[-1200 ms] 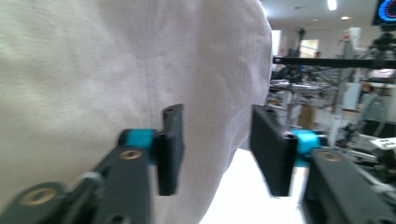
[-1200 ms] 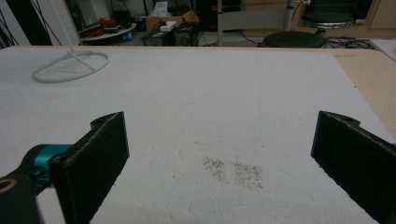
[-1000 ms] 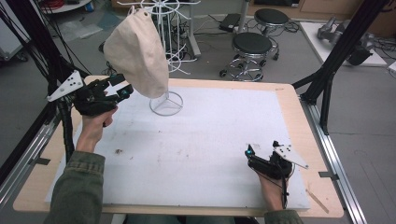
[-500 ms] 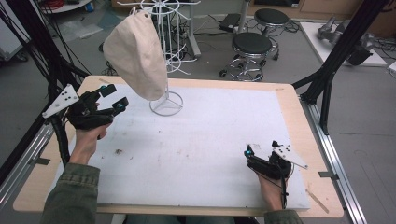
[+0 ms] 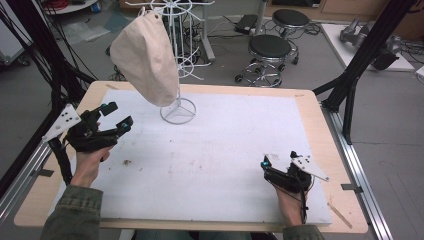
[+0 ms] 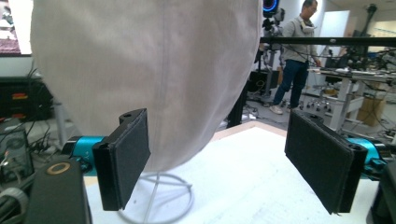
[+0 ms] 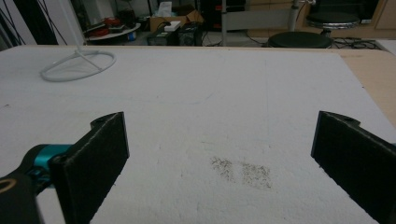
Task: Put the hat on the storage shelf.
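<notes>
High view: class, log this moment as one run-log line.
cap: hanging on wire rack | left hand-held gripper: open, jaws just opening, empty | right hand-held gripper: open, empty

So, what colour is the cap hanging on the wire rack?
Plain beige cap, clearest in the high view.

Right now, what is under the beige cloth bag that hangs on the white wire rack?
Under the beige cloth bag stands the white wire rack's round base ring on the white table mat. The bag covers part of the rack's pole.
</notes>
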The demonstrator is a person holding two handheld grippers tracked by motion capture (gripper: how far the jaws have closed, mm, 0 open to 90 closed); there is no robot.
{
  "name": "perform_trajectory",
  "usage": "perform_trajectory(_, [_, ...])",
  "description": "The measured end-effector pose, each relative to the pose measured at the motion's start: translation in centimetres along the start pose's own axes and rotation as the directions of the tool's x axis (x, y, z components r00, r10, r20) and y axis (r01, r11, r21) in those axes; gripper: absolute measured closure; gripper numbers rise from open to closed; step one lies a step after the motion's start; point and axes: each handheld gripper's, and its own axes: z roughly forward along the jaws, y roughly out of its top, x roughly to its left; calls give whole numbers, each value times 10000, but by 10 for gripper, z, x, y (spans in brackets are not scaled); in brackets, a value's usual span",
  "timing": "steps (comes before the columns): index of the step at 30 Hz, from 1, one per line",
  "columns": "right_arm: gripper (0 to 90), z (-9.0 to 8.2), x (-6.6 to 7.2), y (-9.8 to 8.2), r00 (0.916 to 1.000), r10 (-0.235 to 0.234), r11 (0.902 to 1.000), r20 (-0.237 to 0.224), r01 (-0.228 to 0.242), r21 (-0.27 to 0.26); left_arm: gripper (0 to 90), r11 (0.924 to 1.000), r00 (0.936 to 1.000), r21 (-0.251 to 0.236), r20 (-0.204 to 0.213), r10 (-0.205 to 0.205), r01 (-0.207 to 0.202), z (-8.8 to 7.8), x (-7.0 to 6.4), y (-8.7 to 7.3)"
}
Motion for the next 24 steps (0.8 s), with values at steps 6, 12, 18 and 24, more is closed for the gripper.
perform_trajectory(6, [29, -1, 1, 0, 10000, -19, 10000, -4, 19, 24, 219, 9997, 9984, 101, -526, -214, 219, -15, 2, -15])
perform_trajectory(12, [30, -2, 2, -1, 10000, 12, 10000, -5, -12, 13, 224, 9988, 9959, 235, -810, -403, 424, -27, 1, -27])
perform_trajectory(18, [29, -3, 2, -2, 10000, 29, 10000, -22, -28, 51, 223, 9973, 9915, 429, -1177, -546, 600, -39, 1, -39])
perform_trajectory(24, [29, -4, 2, -3, 10000, -20, 10000, -11, 20, 35, 216, 9954, 9848, 564, -1599, -681, 780, -50, 3, -52])
